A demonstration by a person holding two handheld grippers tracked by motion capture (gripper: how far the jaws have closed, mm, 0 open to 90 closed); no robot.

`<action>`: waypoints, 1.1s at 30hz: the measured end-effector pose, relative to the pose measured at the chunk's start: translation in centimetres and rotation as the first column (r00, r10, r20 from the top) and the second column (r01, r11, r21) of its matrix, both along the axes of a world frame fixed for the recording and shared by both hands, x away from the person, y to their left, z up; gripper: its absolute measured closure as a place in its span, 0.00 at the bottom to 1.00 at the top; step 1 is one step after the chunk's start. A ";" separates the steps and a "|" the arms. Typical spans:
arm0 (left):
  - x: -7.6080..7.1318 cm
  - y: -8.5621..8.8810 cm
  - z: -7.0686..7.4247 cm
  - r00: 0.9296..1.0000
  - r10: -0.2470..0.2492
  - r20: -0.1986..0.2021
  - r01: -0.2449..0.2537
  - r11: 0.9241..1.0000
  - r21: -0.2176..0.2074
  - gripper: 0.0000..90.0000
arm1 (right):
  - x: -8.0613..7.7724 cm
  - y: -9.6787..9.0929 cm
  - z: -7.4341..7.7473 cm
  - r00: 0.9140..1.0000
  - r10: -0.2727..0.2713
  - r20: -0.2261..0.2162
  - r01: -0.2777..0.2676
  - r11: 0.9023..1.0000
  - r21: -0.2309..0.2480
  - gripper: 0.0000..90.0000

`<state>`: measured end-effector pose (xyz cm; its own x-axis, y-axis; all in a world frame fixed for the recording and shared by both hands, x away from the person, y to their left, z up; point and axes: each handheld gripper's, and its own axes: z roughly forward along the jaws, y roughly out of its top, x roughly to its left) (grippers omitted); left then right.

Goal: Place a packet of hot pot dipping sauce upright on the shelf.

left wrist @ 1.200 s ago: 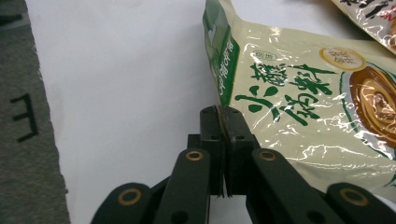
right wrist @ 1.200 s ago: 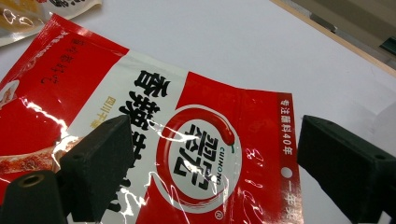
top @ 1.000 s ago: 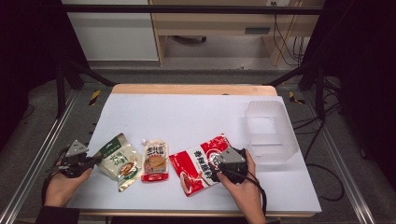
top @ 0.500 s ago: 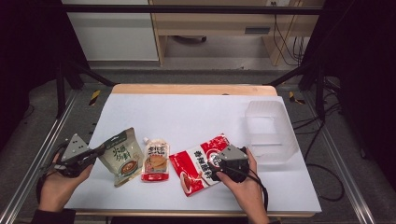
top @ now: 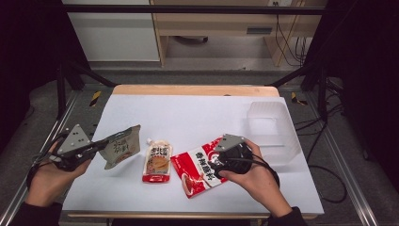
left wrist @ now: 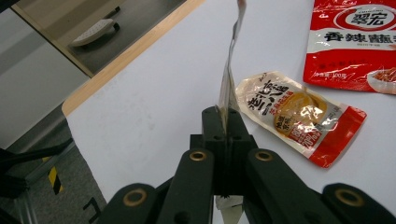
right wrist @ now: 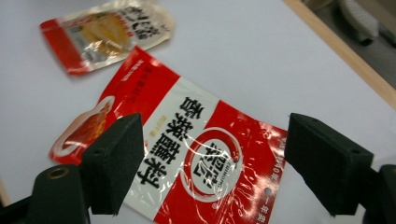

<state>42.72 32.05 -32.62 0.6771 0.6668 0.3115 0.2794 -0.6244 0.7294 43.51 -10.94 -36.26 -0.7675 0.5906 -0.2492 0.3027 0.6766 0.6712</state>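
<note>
At your left gripper (top: 101, 145): jaws pressed together on the edge of the grey-green flat foil pouch (top: 121, 146), which hangs lifted off the white tabletop (top: 188, 113). In the left gripper view the pouch (left wrist: 229, 79) runs edge-on, straight up out of the closed jaws, so your grip sits on its rim, not its body.

Just beyond those jaws, flat on the table: the small cream-and-red sauce sachet (top: 157, 160), untouched. It shows again in the left gripper view (left wrist: 299, 114), to the right of the held pouch.

At your right gripper (top: 217, 165): jaws spread wide, hovering over the large red-and-white seasoning packet (top: 200, 167). In the right gripper view the packet (right wrist: 187, 158) lies flat between and below the two open pads, not yet pinched; whether a pad touches it I cannot tell.

Past your right gripper, toward the far right of the table: the clear plastic bin (top: 272, 129). Nothing visible inside it.

Judgement on progress: early. It looks like you are gathering the packets, probably for that bin. One pouch is picked up but not delivered, one packet is lined up for a grasp, and the sachet is still waiting. All three remain to be placed.
</note>
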 end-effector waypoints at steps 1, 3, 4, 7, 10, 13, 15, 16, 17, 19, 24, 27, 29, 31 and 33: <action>0.2 -0.1 0.3 1.000 -0.003 0.005 0.003 1.000 0.015 1.00 | 0.1 0.2 0.3 1.000 0.014 -0.007 -0.014 1.000 -0.024 0.25; 0.5 -0.2 0.7 1.000 -0.009 0.008 0.009 1.000 0.014 1.00 | 0.3 0.7 0.9 0.999 0.043 -0.018 -0.044 0.997 -0.065 0.30; 0.7 -0.2 0.9 1.000 -0.012 0.009 0.011 1.000 0.013 1.00 | 0.4 0.8 1.2 0.998 0.065 -0.023 -0.066 0.994 -0.085 0.31; 1.0 -0.6 1.9 0.999 -0.042 0.015 0.042 0.999 0.005 1.00 | 1.1 1.4 2.2 0.994 0.099 -0.040 -0.104 0.985 -0.137 0.33; 1.5 -1.3 2.9 0.997 -0.069 0.020 0.069 0.998 -0.005 1.00 | 1.6 1.7 2.6 0.993 0.102 -0.068 -0.112 0.980 -0.167 0.32; 2.0 -2.3 3.5 0.996 -0.091 0.022 0.091 0.996 0.014 1.00 | 2.1 2.4 3.0 0.989 0.106 -0.107 -0.125 0.972 -0.197 0.29; 2.2 -3.0 3.8 0.994 -0.110 0.020 0.109 0.994 0.023 1.00 | 2.3 2.9 3.6 0.984 0.129 -0.121 -0.153 0.963 -0.223 0.29; 2.3 -3.5 4.0 0.992 -0.124 0.021 0.123 0.992 0.034 1.00 | 2.4 3.1 3.9 0.983 0.138 -0.125 -0.164 0.960 -0.226 0.29; 2.4 -4.0 4.1 0.991 -0.133 0.021 0.132 0.990 0.042 1.00 | 2.4 3.4 4.4 0.980 0.153 -0.127 -0.180 0.955 -0.236 0.29; 2.6 -4.8 4.3 0.988 -0.156 0.019 0.155 0.987 0.051 1.00 | 2.4 3.7 5.3 0.976 0.171 -0.132 -0.199 0.950 -0.241 0.29; 3.3 -6.7 4.2 0.981 -0.196 0.008 0.195 0.979 0.056 1.00 | 2.4 4.1 7.0 0.974 0.194 -0.113 -0.218 0.939 -0.266 0.37; 3.8 -7.7 4.0 0.975 -0.221 0.002 0.221 0.974 0.040 1.00 | 2.4 4.3 7.6 0.970 0.215 -0.114 -0.238 0.932 -0.273 0.40; 4.2 -8.5 4.0 0.973 -0.230 -0.005 0.230 0.972 0.045 1.00 | 2.7 4.5 7.7 0.966 0.231 -0.118 -0.256 0.919 -0.301 0.44; 4.8 -9.4 4.0 0.972 -0.236 -0.012 0.236 0.971 0.042 1.00 | 2.9 4.5 7.7 0.966 0.228 -0.120 -0.254 0.916 -0.309 0.44; 5.4 -10.3 4.1 0.968 -0.251 -0.013 0.252 0.967 0.040 1.00 | 3.4 4.5 7.6 0.968 0.218 -0.124 -0.246 0.917 -0.313 0.45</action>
